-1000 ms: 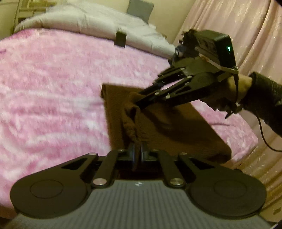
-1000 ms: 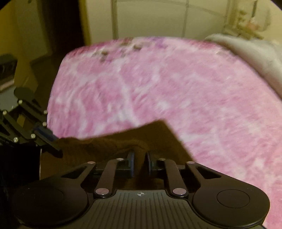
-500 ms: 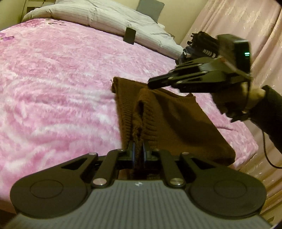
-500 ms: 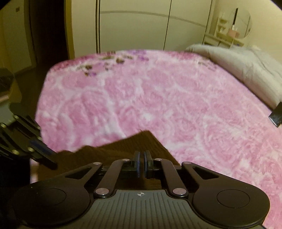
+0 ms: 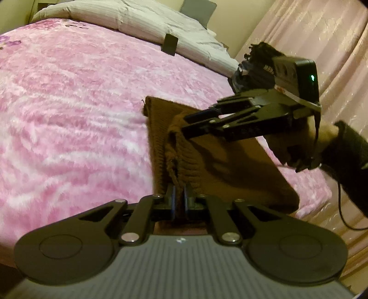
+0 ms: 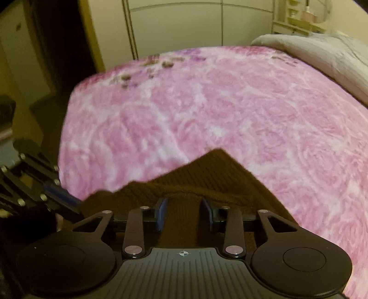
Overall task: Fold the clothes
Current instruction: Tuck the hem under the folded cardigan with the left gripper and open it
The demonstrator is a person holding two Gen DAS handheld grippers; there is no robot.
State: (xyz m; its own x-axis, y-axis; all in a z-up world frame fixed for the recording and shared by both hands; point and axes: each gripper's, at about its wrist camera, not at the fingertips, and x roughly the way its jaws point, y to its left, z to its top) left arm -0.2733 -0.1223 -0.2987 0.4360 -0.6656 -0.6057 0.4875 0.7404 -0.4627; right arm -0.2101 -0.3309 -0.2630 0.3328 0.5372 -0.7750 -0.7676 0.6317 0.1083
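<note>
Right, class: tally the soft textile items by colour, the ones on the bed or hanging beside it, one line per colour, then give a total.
Brown: 1, the knitted sweater
Pink: 2, the fleece blanket and the curtain
Pale grey: 1, the quilted duvet
Total: 4

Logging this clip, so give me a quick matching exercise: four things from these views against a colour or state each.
Things:
1. left gripper
2. right gripper
3. blanket
4. sweater

States:
A. pink, covering the bed
B. fingers apart
C. brown knit, lying on the bed
D. fingers closed on knit fabric

Pairs: 1-D, 2-B, 3-A, 4-C
</note>
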